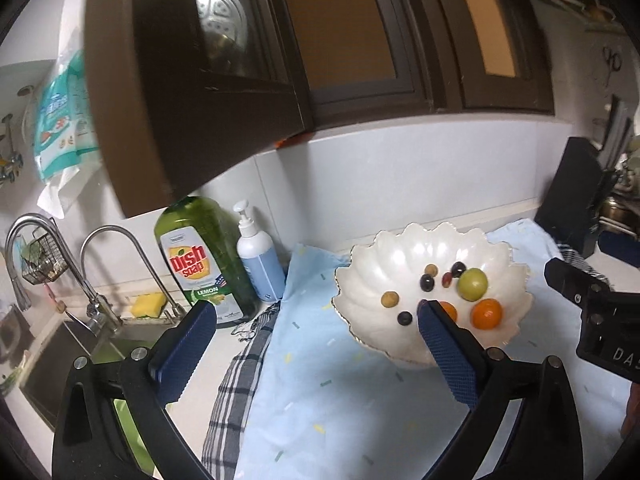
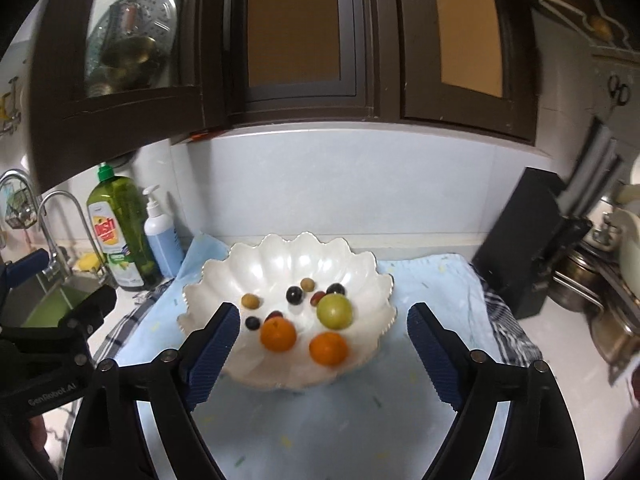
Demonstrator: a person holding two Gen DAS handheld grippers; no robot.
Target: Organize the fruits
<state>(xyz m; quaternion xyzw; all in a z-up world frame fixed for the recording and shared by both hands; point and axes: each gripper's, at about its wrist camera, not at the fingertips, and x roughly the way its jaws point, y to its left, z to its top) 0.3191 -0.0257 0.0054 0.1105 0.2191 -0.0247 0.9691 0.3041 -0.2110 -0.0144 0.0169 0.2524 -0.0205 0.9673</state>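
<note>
**Fruit in bowl, both grippers released**

Left wrist: left gripper [image 1: 316, 318] is spread wide, nothing gripped. The scalloped white bowl [image 1: 404, 248] is seen on the blue cloth [image 1: 320, 380], holding two oranges [image 1: 486, 314], a green fruit [image 1: 473, 284] and small dark and tan fruits.

Right wrist: right gripper [image 2: 323, 320] is likewise spread and empty, held above the near rim of the bowl [image 2: 280, 256]. Dish soap [image 2: 120, 232] is seen at left.

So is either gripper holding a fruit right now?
No, the left gripper and right gripper are both open, empty.
</note>
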